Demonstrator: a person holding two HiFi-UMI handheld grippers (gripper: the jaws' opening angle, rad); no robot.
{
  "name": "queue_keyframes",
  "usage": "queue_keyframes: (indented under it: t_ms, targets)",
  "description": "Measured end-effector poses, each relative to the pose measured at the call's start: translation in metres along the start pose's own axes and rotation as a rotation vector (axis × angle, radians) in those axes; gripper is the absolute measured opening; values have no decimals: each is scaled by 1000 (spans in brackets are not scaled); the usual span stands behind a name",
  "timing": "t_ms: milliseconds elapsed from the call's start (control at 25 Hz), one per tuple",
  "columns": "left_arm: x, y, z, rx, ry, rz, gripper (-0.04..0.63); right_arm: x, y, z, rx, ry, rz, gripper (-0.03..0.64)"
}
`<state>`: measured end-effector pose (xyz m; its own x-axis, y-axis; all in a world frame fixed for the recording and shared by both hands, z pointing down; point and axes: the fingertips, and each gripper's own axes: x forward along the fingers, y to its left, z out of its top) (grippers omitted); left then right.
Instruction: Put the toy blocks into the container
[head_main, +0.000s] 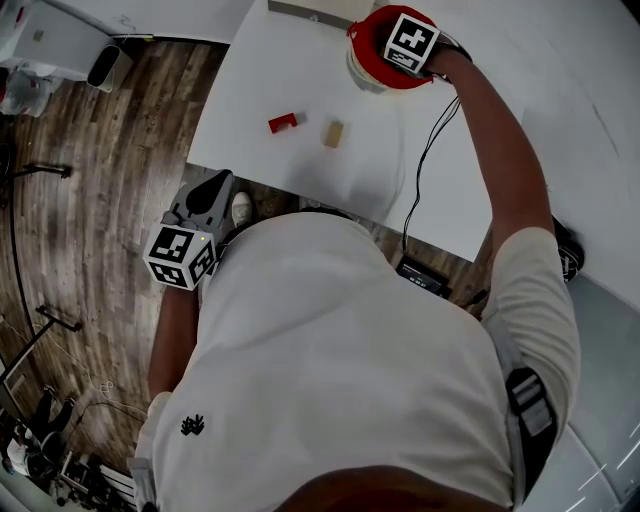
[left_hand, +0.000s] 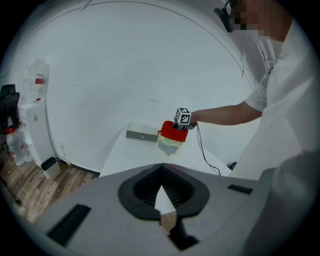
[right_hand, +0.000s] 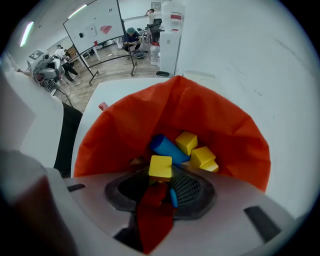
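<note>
The left hand-held gripper (head_main: 213, 188) hangs off the near edge of the white surface (head_main: 300, 70), above the wood-plank floor (head_main: 100, 150), and points at a downward slant toward the surface. Its jaws are drawn together at the tips, and nothing is between them.

Ahead of it and a little to its right, a small red toy block (head_main: 283, 123) lies on the surface. A tan wooden toy block (head_main: 333, 133) lies just beside the red one, on the side nearer the other gripper. The two are close but apart, and neither gripper touches them.

Further right, at the far side of the surface, stands a pale round container lined with a red bag (head_main: 362, 38). A flat grey box (left_hand: 142, 134) lies near it on the left gripper's side.

The right hand-held gripper (right_hand: 160, 186) points straight down into the container's mouth. Its jaws stand part-way apart, closed on a yellow cube (right_hand: 161, 166) held at their tips inside the red lining. Below the cube, on the container's floor, lie a blue cylinder (right_hand: 167, 148) and two more yellow blocks (right_hand: 186, 142), bunched together just beyond the jaws. A black cable (head_main: 430, 150) runs from this gripper back across the surface toward the person.
</note>
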<state>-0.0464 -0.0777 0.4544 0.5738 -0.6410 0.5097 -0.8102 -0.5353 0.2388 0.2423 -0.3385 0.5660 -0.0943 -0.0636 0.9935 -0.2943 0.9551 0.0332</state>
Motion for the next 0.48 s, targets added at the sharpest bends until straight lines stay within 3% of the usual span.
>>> queue_keyframes:
  t_ms: [480]
  targets:
    - [0, 3, 3, 19, -3, -31, 6, -22, -7, -4, 36, -63, -59, 184]
